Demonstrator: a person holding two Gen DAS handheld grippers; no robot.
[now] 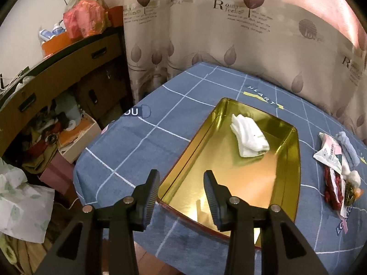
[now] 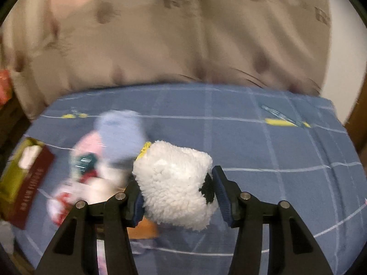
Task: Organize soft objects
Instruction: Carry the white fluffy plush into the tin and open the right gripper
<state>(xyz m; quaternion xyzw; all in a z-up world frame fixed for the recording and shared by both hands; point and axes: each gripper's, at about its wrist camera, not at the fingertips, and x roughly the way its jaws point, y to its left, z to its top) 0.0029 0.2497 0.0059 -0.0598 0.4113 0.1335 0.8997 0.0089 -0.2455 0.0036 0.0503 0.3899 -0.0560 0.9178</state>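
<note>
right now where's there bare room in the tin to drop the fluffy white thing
The near half of the gold tin is bare, from the folded white cloth at its far end down to the near rim by the open left gripper. Crowded: the pile of packets and socks right of the tin. The right gripper holds the fluffy white toy.

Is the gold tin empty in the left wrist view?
No, a folded white cloth lies inside the gold tin, toward its far end.

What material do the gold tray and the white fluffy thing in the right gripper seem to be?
Gold tray: probably thin metal, glossy, since it mirrors the light. White fluffy thing: looks like plush fleece, matte, with a curly pile.
</note>
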